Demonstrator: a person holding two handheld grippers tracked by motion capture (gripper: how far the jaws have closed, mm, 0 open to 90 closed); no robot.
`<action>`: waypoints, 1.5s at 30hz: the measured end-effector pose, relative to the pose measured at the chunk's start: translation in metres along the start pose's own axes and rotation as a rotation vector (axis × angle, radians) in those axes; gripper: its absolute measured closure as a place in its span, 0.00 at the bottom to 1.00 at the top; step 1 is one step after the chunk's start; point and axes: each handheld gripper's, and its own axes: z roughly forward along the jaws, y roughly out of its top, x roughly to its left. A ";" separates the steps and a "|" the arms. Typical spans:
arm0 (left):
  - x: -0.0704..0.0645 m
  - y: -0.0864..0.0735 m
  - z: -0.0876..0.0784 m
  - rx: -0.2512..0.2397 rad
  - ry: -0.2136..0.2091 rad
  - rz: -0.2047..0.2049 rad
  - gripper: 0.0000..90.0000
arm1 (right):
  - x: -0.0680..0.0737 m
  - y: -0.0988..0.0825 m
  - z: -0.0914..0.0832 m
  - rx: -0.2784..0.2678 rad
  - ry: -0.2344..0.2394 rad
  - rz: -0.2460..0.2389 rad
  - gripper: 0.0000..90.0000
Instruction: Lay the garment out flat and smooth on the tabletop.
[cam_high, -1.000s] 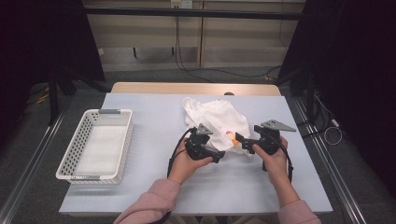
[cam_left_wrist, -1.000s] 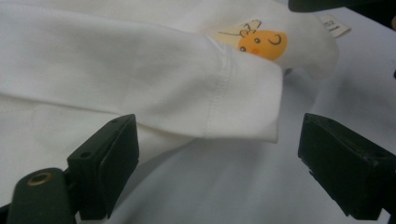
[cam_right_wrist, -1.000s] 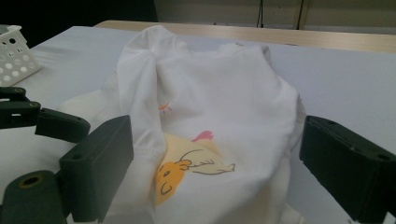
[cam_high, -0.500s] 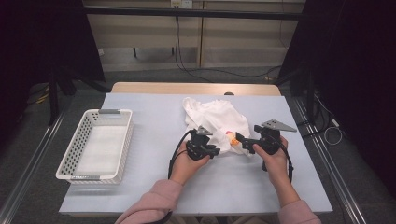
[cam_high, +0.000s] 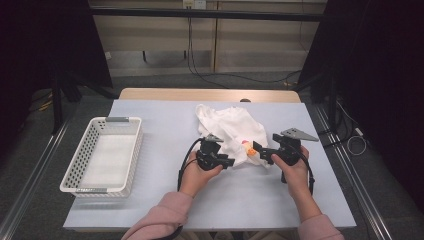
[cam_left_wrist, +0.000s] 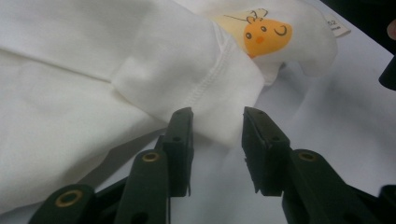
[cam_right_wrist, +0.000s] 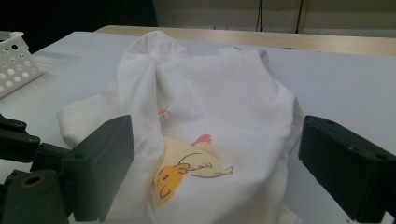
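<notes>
My left gripper (cam_left_wrist: 217, 135), jaws just reopening part-spread, frames the shirt (cam_high: 235, 131) hem to re-pinch it; my right gripper (cam_right_wrist: 215, 172) gapes wide at three o'clock. The shirt lies crumpled mid-table (cam_high: 165, 120).

Both forearms in pink sleeves reach forward, the grippers pointing inward toward each other. The left gripper (cam_high: 226, 162) sits low, its jaws having just reopened to a narrow gap, pressing on nothing. The right gripper (cam_high: 256, 149) is level, its jaws spread wide apart.
</notes>
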 end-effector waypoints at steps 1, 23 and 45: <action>-0.001 0.001 0.000 0.016 0.014 -0.017 0.52 | 0.000 0.000 0.000 0.000 0.002 0.000 0.11; -0.005 0.007 0.014 0.012 -0.046 -0.057 1.00 | -0.001 0.000 0.000 -0.004 0.009 0.003 0.12; 0.002 0.011 0.042 -0.091 0.157 0.013 0.53 | 0.001 -0.001 0.003 0.001 0.013 0.002 0.12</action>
